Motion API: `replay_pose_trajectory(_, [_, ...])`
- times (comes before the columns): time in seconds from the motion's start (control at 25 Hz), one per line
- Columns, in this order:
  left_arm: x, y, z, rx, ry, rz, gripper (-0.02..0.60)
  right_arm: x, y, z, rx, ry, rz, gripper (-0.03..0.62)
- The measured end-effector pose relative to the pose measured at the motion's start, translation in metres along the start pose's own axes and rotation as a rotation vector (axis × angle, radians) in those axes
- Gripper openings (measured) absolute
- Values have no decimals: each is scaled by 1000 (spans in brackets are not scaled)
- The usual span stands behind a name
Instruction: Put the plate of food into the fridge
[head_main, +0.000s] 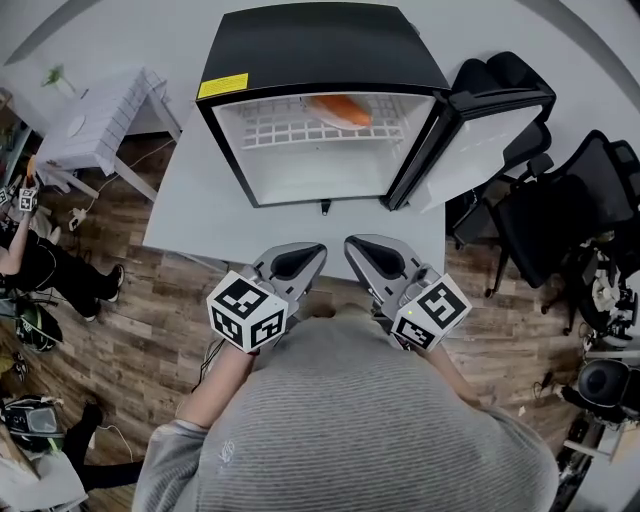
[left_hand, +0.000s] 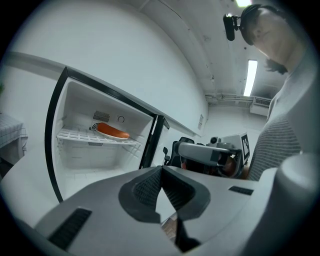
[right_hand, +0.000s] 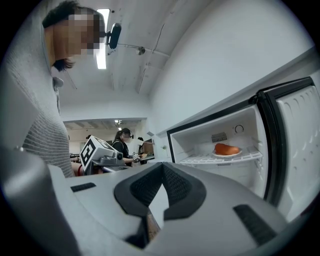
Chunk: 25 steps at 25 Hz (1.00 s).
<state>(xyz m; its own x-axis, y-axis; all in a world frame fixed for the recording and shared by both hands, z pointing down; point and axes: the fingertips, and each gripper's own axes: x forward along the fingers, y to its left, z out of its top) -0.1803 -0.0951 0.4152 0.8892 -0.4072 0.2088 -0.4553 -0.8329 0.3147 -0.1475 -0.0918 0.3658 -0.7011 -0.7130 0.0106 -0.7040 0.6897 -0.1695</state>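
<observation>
Head view: left claw (head_main: 316, 250) and right claw (head_main: 352, 244) closed, empty, side by side before fridge (head_main: 320, 60)

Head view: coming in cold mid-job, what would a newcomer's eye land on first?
The black fridge on the white table stands with its door swung open to the right. The plate of food, something orange, already sits on the upper wire shelf. Nearer the person, the left claw and right claw are held side by side, both shut and empty, pointing at the fridge.
</observation>
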Motion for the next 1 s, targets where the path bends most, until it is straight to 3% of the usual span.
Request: replay_pose_trajectory(1.0, [-10,13,0,-28,-15,29,11,18,2,-6,-12,49,18,12])
